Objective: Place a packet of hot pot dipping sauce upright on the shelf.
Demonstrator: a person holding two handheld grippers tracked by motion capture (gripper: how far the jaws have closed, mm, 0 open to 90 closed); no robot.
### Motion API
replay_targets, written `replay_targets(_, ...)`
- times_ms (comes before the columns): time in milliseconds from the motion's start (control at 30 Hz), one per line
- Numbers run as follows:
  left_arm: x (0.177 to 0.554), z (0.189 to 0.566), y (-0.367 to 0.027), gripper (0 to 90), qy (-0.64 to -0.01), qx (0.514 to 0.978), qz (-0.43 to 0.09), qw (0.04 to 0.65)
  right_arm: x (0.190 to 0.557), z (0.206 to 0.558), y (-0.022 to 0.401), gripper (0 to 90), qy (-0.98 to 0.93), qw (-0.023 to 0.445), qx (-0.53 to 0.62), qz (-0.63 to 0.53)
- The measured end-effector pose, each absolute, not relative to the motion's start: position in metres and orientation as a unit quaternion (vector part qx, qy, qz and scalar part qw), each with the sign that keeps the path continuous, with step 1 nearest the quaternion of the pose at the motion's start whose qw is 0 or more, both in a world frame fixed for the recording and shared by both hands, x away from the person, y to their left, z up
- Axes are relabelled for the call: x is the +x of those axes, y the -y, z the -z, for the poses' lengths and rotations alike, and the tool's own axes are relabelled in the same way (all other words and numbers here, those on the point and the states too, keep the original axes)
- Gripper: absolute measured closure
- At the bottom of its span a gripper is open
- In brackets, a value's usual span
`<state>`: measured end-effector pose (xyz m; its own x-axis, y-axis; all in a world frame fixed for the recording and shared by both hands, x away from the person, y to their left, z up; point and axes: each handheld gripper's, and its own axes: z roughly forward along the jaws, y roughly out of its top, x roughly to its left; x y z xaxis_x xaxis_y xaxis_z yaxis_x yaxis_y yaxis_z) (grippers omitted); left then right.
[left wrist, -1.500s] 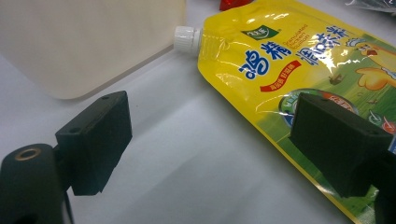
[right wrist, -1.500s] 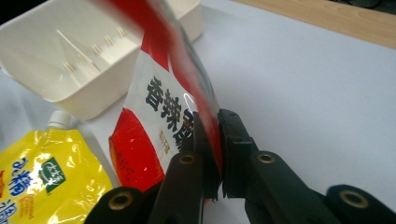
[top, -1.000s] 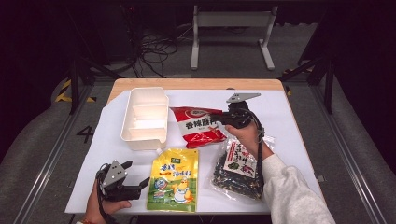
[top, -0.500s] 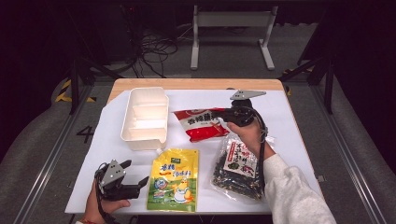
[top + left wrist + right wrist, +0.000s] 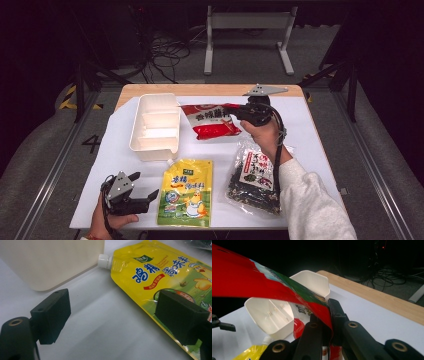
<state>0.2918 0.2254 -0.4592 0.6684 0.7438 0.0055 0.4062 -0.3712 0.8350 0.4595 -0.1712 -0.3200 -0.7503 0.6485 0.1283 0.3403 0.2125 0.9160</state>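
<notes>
Red pouch (image 5: 210, 122) between right gripper (image 5: 239, 111) jaws

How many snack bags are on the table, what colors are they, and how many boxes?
Red bag: 1
Yellow bag: 1
Clear bag with dark bits inside: 1
White box: 1
Total: 4

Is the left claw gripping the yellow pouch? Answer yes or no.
No: the left claw stands open over the table, with the yellow pouch lying flat beside it.
</notes>
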Motion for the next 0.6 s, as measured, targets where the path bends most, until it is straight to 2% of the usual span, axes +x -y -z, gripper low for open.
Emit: replay_targets(600,0.289,0.456,-0.227,13.7,-0.349,0.800,-0.203,0.445,0.475,0.305,0.146,88.1,-0.757,0.154,0.315,-0.551)
